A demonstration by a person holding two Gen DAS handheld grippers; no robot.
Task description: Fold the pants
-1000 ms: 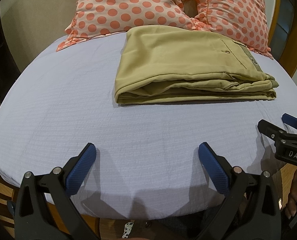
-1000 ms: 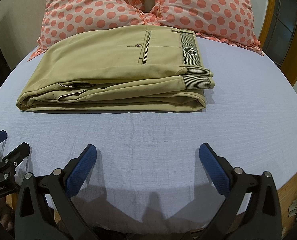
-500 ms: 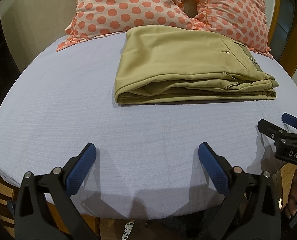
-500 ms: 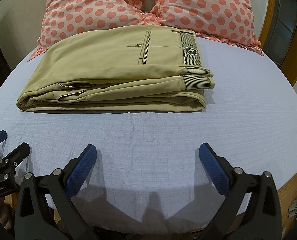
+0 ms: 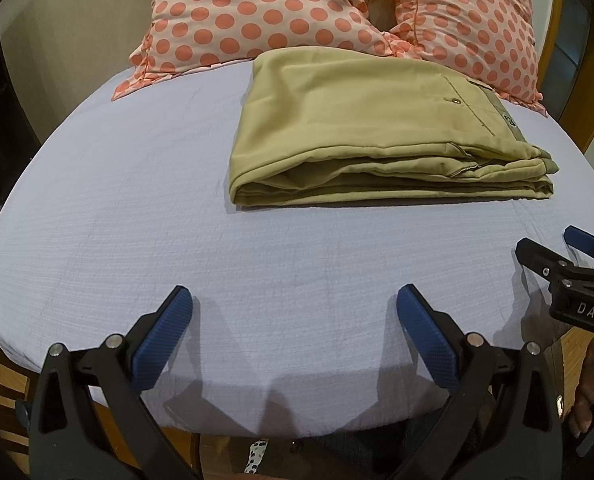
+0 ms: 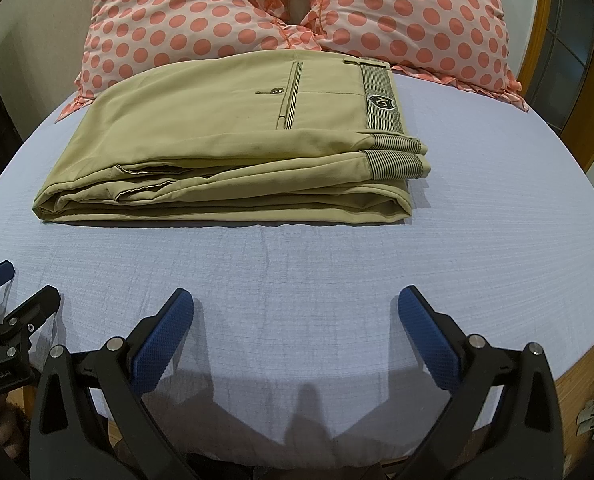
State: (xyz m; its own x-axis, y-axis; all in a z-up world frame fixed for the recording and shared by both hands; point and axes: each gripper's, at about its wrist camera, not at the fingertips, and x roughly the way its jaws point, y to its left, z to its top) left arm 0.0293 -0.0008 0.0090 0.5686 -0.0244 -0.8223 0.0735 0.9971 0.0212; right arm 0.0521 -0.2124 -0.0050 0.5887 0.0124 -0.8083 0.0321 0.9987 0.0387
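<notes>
Khaki pants (image 5: 361, 128) lie folded in a neat stack on the pale blue bed sheet (image 5: 137, 208), waistband to the right; they also show in the right wrist view (image 6: 225, 140). My left gripper (image 5: 295, 312) is open and empty, over the sheet near the bed's front edge, well short of the pants. My right gripper (image 6: 297, 314) is open and empty, also near the front edge. The right gripper shows at the right of the left wrist view (image 5: 557, 252), and the left gripper at the left of the right wrist view (image 6: 13, 292).
Two polka-dot pillows (image 6: 201, 12) lean behind the pants at the head of the bed. A wooden bed frame (image 6: 577, 392) runs along the sides. A wooden window frame (image 6: 565, 64) stands at the right.
</notes>
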